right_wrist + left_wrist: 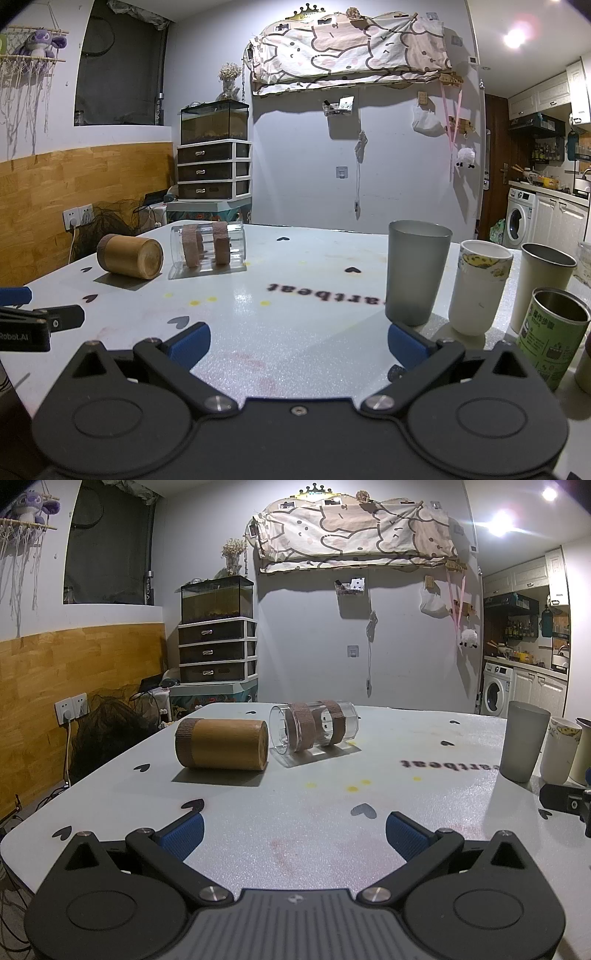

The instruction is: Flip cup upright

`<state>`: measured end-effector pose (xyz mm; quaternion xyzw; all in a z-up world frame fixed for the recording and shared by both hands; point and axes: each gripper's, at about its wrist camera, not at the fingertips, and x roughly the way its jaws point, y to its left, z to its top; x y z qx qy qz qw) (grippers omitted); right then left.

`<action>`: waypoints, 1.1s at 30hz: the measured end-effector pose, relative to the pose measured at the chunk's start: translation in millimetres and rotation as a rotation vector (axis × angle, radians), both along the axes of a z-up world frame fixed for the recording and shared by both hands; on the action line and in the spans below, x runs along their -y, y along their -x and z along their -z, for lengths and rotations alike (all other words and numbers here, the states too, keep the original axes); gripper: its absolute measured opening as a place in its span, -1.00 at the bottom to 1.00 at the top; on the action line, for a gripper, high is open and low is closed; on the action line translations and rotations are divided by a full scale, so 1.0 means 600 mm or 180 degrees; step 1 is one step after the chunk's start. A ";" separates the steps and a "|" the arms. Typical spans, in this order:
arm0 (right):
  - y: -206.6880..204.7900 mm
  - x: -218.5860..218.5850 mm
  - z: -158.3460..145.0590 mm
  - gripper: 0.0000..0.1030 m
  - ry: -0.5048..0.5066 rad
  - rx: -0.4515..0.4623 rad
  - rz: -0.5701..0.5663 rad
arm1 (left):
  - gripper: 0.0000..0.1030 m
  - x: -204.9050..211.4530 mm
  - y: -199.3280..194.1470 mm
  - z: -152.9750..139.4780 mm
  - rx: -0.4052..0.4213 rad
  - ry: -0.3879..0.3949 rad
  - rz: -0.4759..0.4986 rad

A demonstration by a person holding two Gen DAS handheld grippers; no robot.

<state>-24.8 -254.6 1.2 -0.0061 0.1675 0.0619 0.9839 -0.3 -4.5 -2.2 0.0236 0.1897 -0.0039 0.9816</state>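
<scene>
The table (332, 812) carries two cups on their sides at its far left and a row of upright ones at the right, so by the look of it the job is part done. The wooden cup (222, 744) lies nearest the left edge, its base toward the camera. Just beside it, apparently not touching, the clear cup (314, 728) with two tape bands lies with its mouth toward the wooden one. Either may be next; I cannot tell which.

The grey cup (417, 272), white cup (479, 286), steel cup (543, 286) and green can (554, 343) stand upright close together.

The left gripper (294, 830) and right gripper (299, 343) both hang low over the near edge, fingers spread wide and holding nothing, well short of the fallen cups. Bare tabletop lies between; nothing blocks the left one's reach. The grey cup stands just beyond the right gripper's right finger.
</scene>
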 end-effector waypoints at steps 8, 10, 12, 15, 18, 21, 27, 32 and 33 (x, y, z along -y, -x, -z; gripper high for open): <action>0.000 0.000 0.001 1.00 0.0001 -0.0002 0.0001 | 1.00 0.000 0.000 0.000 -0.0002 0.0000 0.0000; 0.001 0.000 0.001 1.00 0.0000 0.0001 -0.0002 | 1.00 0.000 0.000 0.000 -0.0004 0.0001 -0.0002; 0.001 0.000 0.000 1.00 -0.0001 -0.0001 -0.0001 | 1.00 0.002 0.000 0.001 -0.0004 0.0001 -0.0002; 0.001 0.000 0.000 1.00 -0.0001 -0.0003 0.0001 | 1.00 0.000 0.000 0.000 -0.0005 0.0001 0.0001; 0.001 0.000 0.001 1.00 -0.0002 -0.0002 0.0000 | 1.00 0.002 0.000 0.001 -0.0004 0.0000 0.0000; 0.001 0.000 0.000 1.00 0.0000 -0.0003 -0.0001 | 1.00 0.000 0.000 0.000 -0.0006 0.0002 -0.0001; 0.002 -0.001 0.000 1.00 0.0000 -0.0004 -0.0001 | 1.00 0.001 0.000 0.001 -0.0005 0.0003 0.0000; 0.002 -0.001 -0.001 1.00 -0.0002 -0.0005 0.0001 | 1.00 0.001 -0.004 0.003 -0.0006 0.0002 -0.0004; 0.002 -0.001 -0.001 1.00 -0.0002 -0.0006 0.0000 | 1.00 0.001 -0.004 0.004 -0.0007 0.0002 -0.0004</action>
